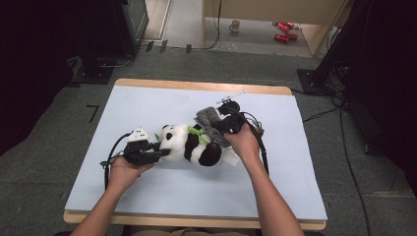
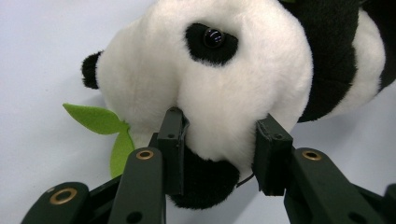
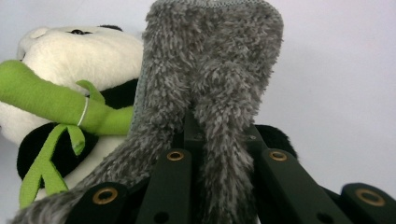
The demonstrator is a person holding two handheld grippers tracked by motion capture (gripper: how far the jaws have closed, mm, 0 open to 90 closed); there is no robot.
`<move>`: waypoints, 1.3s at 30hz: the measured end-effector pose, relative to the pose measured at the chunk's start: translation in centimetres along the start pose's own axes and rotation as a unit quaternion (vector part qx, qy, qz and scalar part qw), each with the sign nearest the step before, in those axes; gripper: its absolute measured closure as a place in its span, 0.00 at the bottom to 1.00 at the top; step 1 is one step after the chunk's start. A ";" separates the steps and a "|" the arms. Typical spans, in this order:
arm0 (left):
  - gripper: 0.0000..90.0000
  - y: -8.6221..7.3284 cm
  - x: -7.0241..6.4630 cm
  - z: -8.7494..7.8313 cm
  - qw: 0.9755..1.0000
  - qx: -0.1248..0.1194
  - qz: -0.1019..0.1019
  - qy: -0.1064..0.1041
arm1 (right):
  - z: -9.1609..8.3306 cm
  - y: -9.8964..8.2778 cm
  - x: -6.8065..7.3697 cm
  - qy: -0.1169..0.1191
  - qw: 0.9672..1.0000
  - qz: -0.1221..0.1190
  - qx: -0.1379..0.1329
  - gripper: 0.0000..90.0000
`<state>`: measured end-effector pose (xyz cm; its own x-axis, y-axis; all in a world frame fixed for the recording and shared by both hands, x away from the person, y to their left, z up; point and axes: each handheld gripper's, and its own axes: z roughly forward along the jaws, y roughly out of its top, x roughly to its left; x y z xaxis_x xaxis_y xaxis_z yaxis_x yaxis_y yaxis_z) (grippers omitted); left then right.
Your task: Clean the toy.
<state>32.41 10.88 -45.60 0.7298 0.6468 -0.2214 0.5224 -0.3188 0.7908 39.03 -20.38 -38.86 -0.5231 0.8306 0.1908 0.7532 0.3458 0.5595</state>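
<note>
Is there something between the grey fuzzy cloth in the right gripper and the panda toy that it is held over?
Nothing visible does. The right gripper is shut on the grey fuzzy cloth, which hangs right beside the panda toy. The left gripper clamps the panda's snout at the other end, away from the cloth.

Left gripper at panda head; right gripper apparently clamps grey cloth.

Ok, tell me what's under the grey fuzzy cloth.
The grey fuzzy cloth, pinched by the right gripper, hangs over the panda's black-and-white body and green bamboo stalk. The part of the body directly beneath the cloth is covered.
</note>
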 end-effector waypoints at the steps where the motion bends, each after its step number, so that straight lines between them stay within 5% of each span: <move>1: 0.68 0.0 0.0 0.0 1.000 0.000 0.000 0.000 | -0.1 0.2 0.0 0.000 1.000 -0.001 0.001 0.90; 11: 0.68 0.0 0.1 -0.1 1.000 0.000 -0.009 -0.003 | -3.0 -0.6 -2.4 -0.017 0.999 0.025 -0.016 0.90; 20: 0.68 0.0 0.1 -0.1 1.000 0.001 -0.006 0.000 | -2.8 -3.3 -5.2 -0.033 0.998 0.060 0.007 0.90; 23: 0.68 0.0 0.0 -0.1 1.000 0.002 0.000 0.003 | -3.7 -3.4 -6.0 -0.022 0.996 0.083 -0.018 0.90; 31: 0.68 -0.1 -0.1 -0.1 1.000 0.004 0.003 0.005 | -6.7 -0.2 -4.5 -0.014 0.995 0.063 -0.073 0.90; 39: 0.68 0.0 -0.1 -0.1 1.000 0.006 0.002 0.008 | -3.8 1.4 -1.8 0.011 0.998 0.038 -0.056 0.89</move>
<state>32.29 10.88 -45.49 0.7253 0.6559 -0.2094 0.5246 -0.3296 0.7849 39.56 -23.03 -35.35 -0.4761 0.8425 0.2521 0.7421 0.2311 0.6291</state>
